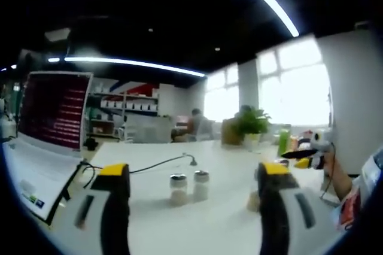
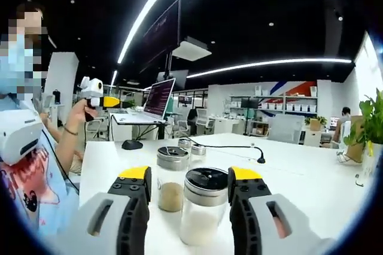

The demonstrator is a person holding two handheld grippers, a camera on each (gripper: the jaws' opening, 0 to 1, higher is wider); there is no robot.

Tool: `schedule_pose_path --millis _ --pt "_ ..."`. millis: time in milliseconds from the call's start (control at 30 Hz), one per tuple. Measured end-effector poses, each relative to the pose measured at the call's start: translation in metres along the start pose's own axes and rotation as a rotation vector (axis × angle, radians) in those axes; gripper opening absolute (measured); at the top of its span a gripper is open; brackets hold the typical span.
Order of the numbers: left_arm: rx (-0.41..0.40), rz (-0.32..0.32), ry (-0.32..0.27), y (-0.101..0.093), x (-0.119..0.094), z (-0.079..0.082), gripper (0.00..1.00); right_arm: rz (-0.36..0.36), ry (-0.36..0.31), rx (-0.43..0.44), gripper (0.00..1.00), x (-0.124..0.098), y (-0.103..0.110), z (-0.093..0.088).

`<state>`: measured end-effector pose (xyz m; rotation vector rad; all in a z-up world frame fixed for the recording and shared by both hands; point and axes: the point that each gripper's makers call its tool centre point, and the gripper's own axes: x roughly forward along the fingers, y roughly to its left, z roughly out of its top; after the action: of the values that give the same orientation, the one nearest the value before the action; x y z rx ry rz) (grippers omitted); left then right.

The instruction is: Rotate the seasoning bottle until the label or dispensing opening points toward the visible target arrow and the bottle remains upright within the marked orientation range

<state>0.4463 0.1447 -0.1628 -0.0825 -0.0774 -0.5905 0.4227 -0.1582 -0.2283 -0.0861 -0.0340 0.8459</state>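
Observation:
In the right gripper view, a clear seasoning bottle [image 2: 203,210] with a black lid and white contents stands upright between the wide-apart jaws of my right gripper [image 2: 190,176], which is open. Its lid sits close to the right jaw. Just behind it to the left stands a second bottle [image 2: 172,188] with brown contents. Two smaller shakers [image 2: 191,147] stand farther back. In the left gripper view, my left gripper [image 1: 194,170] is open and holds nothing. Two bottles [image 1: 178,188] [image 1: 201,184] stand on the white table [image 1: 221,225] beyond its tips.
An open laptop [image 1: 54,111] [image 2: 158,98] sits at one table end, with a black mouse [image 2: 131,144] and a cable with a small microphone [image 2: 260,159] nearby. A potted plant [image 1: 251,124] stands at the far edge. A person's hand holds each gripper [image 1: 314,150] [image 2: 94,94].

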Motion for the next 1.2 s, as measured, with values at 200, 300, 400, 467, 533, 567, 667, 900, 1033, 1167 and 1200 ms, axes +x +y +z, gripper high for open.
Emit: schedule_pose_path --millis 200,300,400,467,533,567,667,900,1033,1167,1200 --pt "0.002 -0.027 0.022 -0.007 0.009 -0.007 0.94 -0.034 -0.001 0.067 0.50 0.002 -0.016 -0.009" --pt "0.009 -0.026 0.035 -0.008 0.011 -0.009 0.94 -0.010 -0.017 0.102 0.47 0.005 -0.018 -0.011" --pt "0.016 -0.033 0.035 -0.010 0.012 -0.009 0.94 0.004 0.001 0.114 0.43 0.009 -0.018 -0.018" --pt "0.018 -0.036 0.035 -0.011 0.013 -0.009 0.94 0.005 0.014 0.108 0.41 0.011 -0.018 -0.022" --pt "0.012 -0.038 0.035 -0.012 0.014 -0.010 0.93 -0.020 0.032 0.056 0.37 0.012 -0.023 -0.028" --pt "0.009 -0.039 0.033 -0.012 0.014 -0.010 0.93 -0.011 0.019 0.063 0.37 0.012 -0.022 -0.029" --pt "0.018 -0.053 0.035 -0.016 0.015 -0.009 0.93 -0.001 0.006 0.082 0.37 0.012 -0.026 -0.031" --pt "0.024 -0.050 0.039 -0.016 0.015 -0.010 0.93 -0.001 -0.007 0.099 0.37 0.012 -0.026 -0.032" --pt "0.026 -0.045 0.035 -0.014 0.014 -0.008 0.92 -0.007 0.002 0.099 0.37 0.013 -0.025 -0.032" --pt "0.032 -0.044 0.035 -0.015 0.013 -0.008 0.92 -0.017 0.000 0.097 0.37 0.013 -0.025 -0.031" --pt "0.032 -0.041 0.035 -0.014 0.013 -0.008 0.92 -0.021 -0.004 0.096 0.37 0.013 -0.025 -0.031"
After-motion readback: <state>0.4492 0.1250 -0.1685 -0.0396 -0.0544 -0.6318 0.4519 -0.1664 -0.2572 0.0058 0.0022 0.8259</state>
